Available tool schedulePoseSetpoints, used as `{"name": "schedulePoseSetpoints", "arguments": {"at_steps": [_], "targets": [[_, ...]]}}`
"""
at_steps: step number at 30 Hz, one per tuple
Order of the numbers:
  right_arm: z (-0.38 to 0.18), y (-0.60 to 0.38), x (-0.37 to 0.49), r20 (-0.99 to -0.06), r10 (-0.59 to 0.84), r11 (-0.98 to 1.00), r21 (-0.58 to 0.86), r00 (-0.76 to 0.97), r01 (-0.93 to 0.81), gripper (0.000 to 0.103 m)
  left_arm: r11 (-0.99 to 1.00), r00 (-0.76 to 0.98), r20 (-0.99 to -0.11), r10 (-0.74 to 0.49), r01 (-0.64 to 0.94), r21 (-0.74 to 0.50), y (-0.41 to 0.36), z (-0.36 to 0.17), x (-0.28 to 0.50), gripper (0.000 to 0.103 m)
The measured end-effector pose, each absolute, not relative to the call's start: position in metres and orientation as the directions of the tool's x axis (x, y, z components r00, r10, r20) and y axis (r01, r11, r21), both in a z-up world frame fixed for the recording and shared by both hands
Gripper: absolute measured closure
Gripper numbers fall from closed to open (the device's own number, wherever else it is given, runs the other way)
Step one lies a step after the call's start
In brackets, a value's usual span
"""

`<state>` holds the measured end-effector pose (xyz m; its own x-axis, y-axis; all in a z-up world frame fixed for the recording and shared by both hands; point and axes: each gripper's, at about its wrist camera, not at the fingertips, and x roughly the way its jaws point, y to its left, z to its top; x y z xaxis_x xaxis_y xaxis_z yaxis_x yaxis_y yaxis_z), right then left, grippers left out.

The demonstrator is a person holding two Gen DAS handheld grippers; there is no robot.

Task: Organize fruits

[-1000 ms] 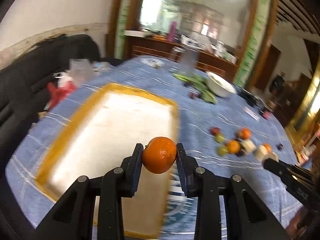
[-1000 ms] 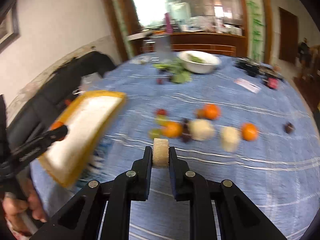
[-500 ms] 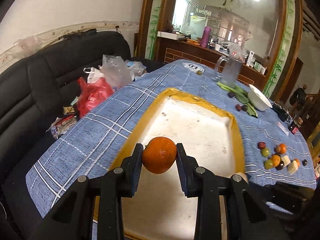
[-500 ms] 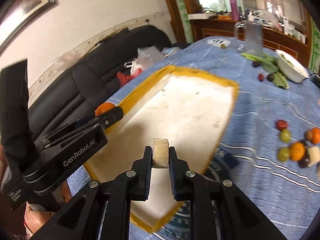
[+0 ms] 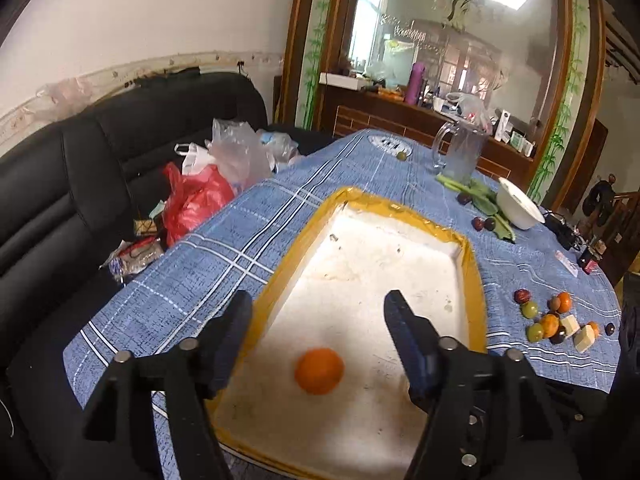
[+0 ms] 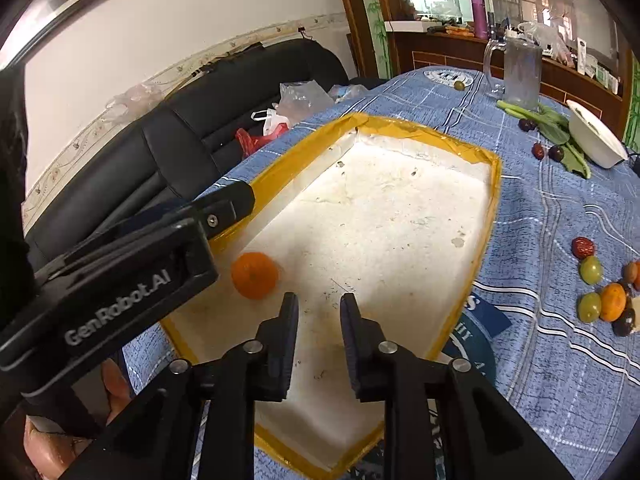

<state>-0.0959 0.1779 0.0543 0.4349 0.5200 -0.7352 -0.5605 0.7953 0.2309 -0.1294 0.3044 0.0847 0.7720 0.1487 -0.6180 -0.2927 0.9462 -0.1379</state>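
A white foam tray with a yellow taped rim [image 5: 474, 264] [image 6: 494, 184] lies on the blue checked tablecloth. An orange mandarin [image 5: 319, 370] [image 6: 255, 275] lies loose in the tray's near part. My left gripper [image 5: 318, 330] is open and empty just above the mandarin; its body [image 6: 120, 276] shows at the left of the right wrist view. My right gripper [image 6: 319, 320] is open and empty over the tray's near middle. The pale cube it held is not in sight. A cluster of small fruits and pale cubes [image 5: 556, 322] [image 6: 604, 292] lies right of the tray.
A glass jug [image 5: 460, 152], green leaves, dark plums [image 5: 478, 222] and a white bowl [image 5: 520, 204] stand at the table's far side. A black sofa with plastic bags [image 5: 200, 192] is left of the table. A small green fruit [image 6: 459, 85] lies far back.
My left gripper opened and the mandarin dropped into the tray. My right gripper opened and no longer holds the pale cube. Both moved over the tray.
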Motion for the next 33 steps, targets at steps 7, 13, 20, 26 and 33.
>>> {"name": "schedulePoseSetpoints", "arguments": {"at_steps": [7,13,20,26,33], "targets": [[0.072,0.147,-0.116,-0.705,0.521,0.810,0.230,0.481,-0.540,0.078,0.953,0.797,-0.590,0.134,-0.267,-0.144,0.286,0.104,-0.146,0.027],[0.091,0.093,-0.131,-0.667,0.501,0.845,0.237,0.552,-0.479,0.068,0.964,0.820,-0.565,0.092,-0.216,-0.156,0.267,0.123,-0.161,0.026],[0.122,-0.027,-0.128,-0.606,0.359,0.933,0.211,0.710,-0.291,0.055,0.968,0.847,-0.531,0.002,-0.134,-0.211,0.244,0.144,-0.165,0.017],[0.122,-0.135,-0.102,-0.617,0.196,0.969,0.240,0.762,-0.055,0.054,0.981,0.810,-0.576,-0.107,-0.006,-0.192,0.188,0.134,-0.133,0.017],[0.079,-0.186,-0.058,-0.695,0.203,0.943,0.328,0.690,0.053,0.054,0.971,0.708,-0.668,-0.231,0.120,-0.209,0.125,0.100,-0.087,0.017]]}}
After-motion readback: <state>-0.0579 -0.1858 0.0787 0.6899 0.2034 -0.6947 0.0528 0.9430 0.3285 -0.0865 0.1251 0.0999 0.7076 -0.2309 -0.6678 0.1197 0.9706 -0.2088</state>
